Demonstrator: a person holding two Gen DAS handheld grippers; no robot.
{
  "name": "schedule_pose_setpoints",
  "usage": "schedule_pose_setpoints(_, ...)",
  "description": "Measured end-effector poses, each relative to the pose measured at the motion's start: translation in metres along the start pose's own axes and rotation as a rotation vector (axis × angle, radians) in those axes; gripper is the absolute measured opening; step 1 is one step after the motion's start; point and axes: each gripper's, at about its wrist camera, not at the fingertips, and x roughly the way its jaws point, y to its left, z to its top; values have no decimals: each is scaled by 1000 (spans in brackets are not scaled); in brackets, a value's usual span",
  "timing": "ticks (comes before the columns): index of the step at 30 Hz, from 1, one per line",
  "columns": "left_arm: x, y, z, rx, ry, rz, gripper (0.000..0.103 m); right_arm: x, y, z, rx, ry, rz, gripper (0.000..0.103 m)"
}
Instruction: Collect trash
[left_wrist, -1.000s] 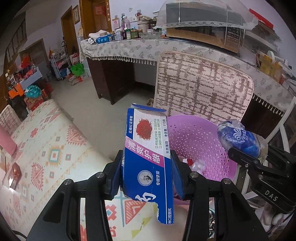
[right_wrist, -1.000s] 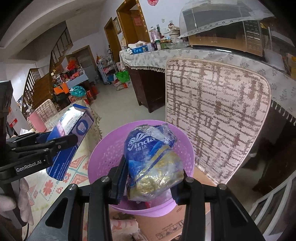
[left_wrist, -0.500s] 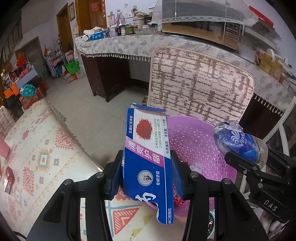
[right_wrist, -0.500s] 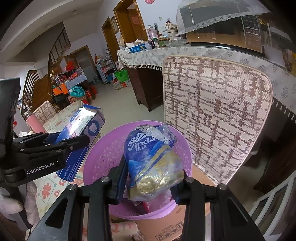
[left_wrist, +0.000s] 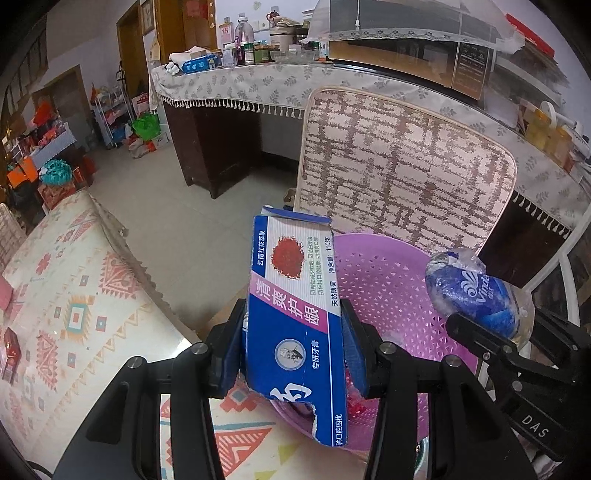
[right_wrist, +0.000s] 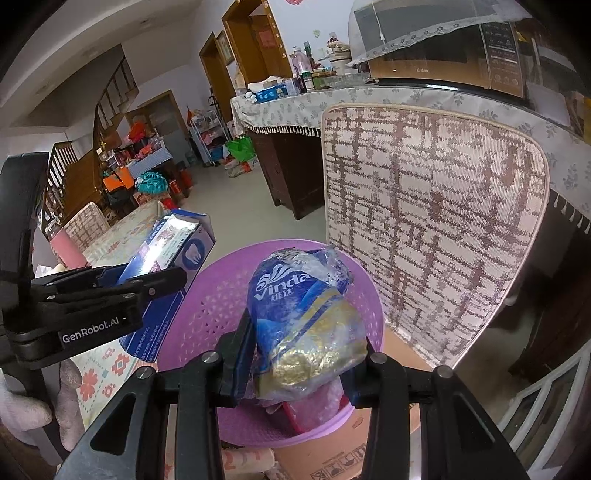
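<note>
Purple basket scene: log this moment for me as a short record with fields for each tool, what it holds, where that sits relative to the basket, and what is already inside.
left tool: shut on the blue toothpaste box, torn at its lower end
box position: at the near rim of the purple basket, not yet dropped
right tool: shut on the Vinda tissue wrapper, crumpled
wrapper position: over the basket's opening
basket contents: some trash at the bottom, including something red; details unclear
behind basket: patterned chair back
</note>
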Motion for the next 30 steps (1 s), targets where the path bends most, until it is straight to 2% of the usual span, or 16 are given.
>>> schedule_pose_setpoints(10, 10, -5, 6, -7, 8, -13, 46, 12, -5, 6, 10, 4, -6, 44)
schedule_pose_setpoints(17, 20, 1, 10, -55, 22, -46, 47, 24, -2, 9, -3, 21, -9, 44)
schedule_pose_setpoints(19, 19, 5, 11, -66, 24, -65, 57, 26, -1, 10, -10, 21, -13, 46)
schedule_pose_setpoints(20, 17, 6, 11, -73, 20, -72, 70, 26, -1, 10, -12, 21, -17, 51)
schedule_pose_setpoints(21, 14, 8, 11, -81, 12, -75, 75, 27, -1, 10, -12, 19, -20, 57)
schedule_pose_setpoints(30, -28, 33, -5, -119, -71, -208, 81, 17, -1, 8, 11, 2, -19, 62)
